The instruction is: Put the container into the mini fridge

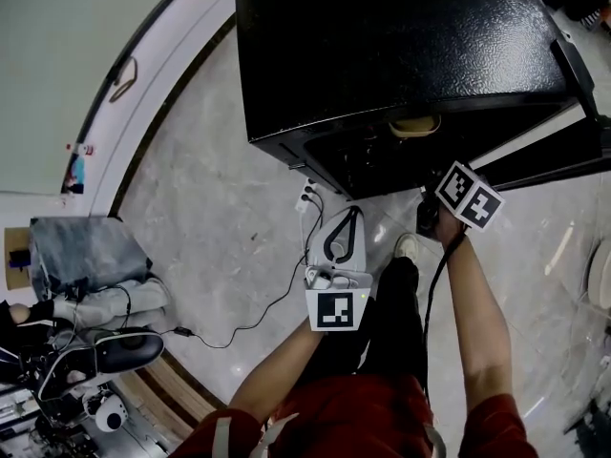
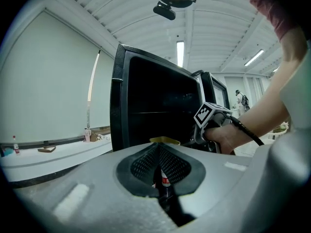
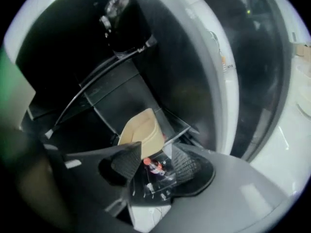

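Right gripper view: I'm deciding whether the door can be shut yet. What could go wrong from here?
1. The container sits close ahead of the open right gripper; a crooked pull-back could catch it with a jaw and drag it out.
2. In the head view it shows at the mini fridge's front edge, so the closing door might bump it.
3. A cable trails near the person's shoe, a possible trip hazard.

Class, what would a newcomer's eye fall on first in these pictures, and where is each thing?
The black mini fridge fills the top of the head view, standing open. A tan container sits on a shelf inside it, just beyond the open right gripper. The left gripper hangs shut above the floor, in front of the fridge.
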The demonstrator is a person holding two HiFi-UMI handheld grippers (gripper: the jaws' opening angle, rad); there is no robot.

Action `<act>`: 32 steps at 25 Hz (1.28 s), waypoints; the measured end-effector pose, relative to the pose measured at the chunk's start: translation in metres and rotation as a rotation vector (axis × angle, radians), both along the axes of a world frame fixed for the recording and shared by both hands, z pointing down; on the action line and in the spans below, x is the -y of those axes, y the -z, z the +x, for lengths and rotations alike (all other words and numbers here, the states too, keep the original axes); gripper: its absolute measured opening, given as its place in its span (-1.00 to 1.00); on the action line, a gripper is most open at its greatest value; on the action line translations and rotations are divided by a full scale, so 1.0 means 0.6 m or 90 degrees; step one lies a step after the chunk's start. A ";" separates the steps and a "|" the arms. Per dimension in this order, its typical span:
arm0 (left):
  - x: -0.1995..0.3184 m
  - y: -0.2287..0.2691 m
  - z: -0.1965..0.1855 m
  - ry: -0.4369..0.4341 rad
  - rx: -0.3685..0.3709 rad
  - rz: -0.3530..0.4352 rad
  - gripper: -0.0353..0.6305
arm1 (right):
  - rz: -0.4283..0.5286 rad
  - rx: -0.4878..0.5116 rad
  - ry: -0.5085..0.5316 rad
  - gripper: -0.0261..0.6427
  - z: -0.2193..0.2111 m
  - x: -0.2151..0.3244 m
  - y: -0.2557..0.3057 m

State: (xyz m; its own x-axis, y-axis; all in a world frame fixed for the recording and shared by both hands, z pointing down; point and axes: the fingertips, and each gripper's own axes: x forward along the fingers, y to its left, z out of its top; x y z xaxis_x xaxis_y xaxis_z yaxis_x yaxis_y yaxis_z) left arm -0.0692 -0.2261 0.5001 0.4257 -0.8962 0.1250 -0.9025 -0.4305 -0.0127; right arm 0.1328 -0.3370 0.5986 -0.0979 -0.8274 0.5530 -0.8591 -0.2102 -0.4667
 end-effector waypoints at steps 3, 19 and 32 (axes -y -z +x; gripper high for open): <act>-0.004 0.015 -0.009 -0.001 -0.001 0.007 -0.88 | -0.002 -0.001 0.007 -0.35 -0.007 -0.040 0.010; -0.093 0.071 -0.033 -0.045 0.011 -0.030 -0.88 | 0.015 -0.065 0.094 -0.37 -0.071 -0.320 0.106; -0.149 0.189 -0.085 -0.048 -0.014 0.009 -0.88 | 0.160 -0.165 0.130 -0.38 -0.127 -0.398 0.281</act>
State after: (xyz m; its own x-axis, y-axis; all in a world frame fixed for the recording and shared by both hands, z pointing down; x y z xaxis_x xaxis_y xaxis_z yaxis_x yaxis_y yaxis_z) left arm -0.1204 -0.1367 0.3867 0.4947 -0.8630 0.1025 -0.8676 -0.4972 0.0004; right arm 0.0564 -0.0984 0.4298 -0.1591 -0.9178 0.3637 -0.9670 0.0705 -0.2450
